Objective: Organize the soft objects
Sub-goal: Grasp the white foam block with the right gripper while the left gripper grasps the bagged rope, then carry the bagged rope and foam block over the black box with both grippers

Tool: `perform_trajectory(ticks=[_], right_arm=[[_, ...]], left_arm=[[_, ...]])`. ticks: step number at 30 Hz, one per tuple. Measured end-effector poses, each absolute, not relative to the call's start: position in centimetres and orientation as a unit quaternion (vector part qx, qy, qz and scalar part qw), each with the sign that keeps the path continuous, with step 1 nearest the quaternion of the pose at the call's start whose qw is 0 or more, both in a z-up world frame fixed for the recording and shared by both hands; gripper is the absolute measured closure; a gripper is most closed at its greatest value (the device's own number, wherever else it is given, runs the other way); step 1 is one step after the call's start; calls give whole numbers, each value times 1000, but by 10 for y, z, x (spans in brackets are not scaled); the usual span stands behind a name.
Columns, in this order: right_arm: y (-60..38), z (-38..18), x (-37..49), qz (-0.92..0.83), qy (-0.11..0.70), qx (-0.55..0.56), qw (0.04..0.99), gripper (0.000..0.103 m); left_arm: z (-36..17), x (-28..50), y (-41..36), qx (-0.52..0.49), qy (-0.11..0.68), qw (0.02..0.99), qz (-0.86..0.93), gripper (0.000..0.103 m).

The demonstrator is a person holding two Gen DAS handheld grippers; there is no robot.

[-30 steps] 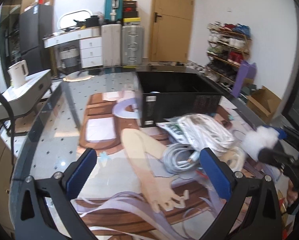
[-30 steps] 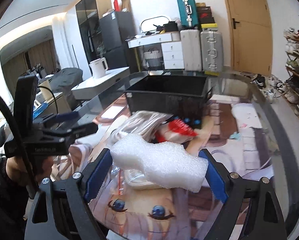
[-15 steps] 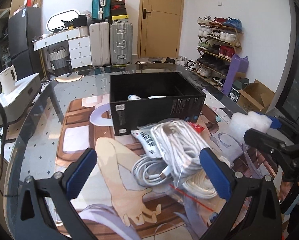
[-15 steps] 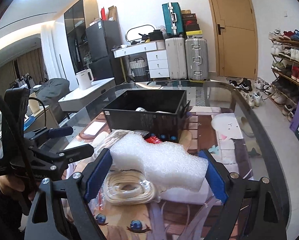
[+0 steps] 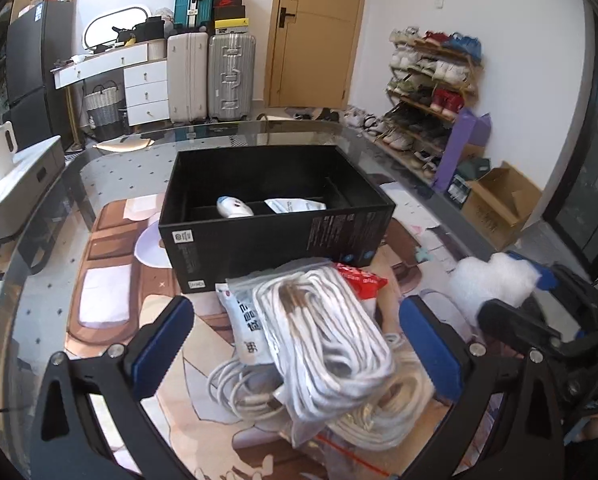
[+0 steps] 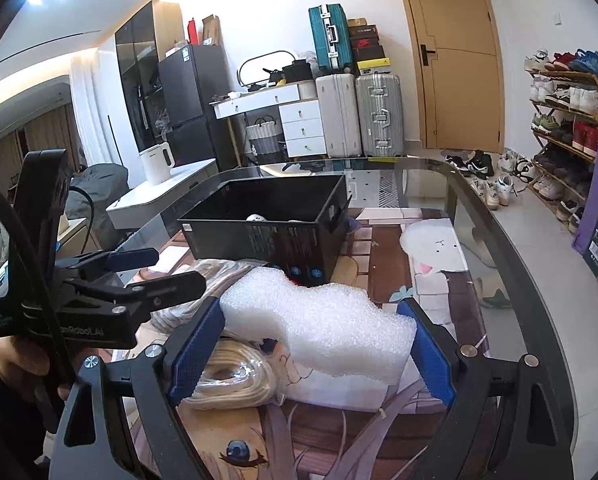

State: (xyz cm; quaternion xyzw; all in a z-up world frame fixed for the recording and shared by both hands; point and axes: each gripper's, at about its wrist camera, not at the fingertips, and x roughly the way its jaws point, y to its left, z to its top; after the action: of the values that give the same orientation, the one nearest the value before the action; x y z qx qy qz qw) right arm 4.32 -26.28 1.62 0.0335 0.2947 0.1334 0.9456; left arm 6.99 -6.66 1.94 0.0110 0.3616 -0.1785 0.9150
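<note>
Both grippers have swung closer to the black box [image 5: 275, 216] since a moment ago, its inside now in plain sight. Nearest, the right gripper [image 6: 313, 354] pinches a white, bumpy foam block [image 6: 319, 320] between its blue fingers [image 6: 197, 350], held above the bench [image 6: 499, 264]. The left gripper [image 5: 295, 344] hangs spread wide over bagged white cable coils [image 5: 323, 344]. Beyond, two small white items lie in the box.
</note>
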Motion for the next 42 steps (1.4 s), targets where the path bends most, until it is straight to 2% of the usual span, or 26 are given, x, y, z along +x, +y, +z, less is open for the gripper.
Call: perform_trajectory(ticks=[13,16,18,20,23,27,42], right_arm=[[-271,9,51,121,304,45,944,14],[-267,8,54,124,305,42,943,14],[-263,8,55,127,306,39,943,14],[-260,7,57,130,306,37,942,14],[-256,7,58,133,306,34,942,14],[-254,8,57,134,304,33,943,14],[-233,26,60,163,292,11,942,14]], left_arm=[[1,79,-65,38,385,905,-177,2],[-2,78,-61,34,391,899,-192,17],[-3,76,-59,28,391,896,-207,37],[-2,73,-59,31,384,898,-212,49],[2,67,-59,39,374,899,-223,57],[7,62,-50,29,371,901,-223,59],[45,42,-12,-2,325,926,-193,59]])
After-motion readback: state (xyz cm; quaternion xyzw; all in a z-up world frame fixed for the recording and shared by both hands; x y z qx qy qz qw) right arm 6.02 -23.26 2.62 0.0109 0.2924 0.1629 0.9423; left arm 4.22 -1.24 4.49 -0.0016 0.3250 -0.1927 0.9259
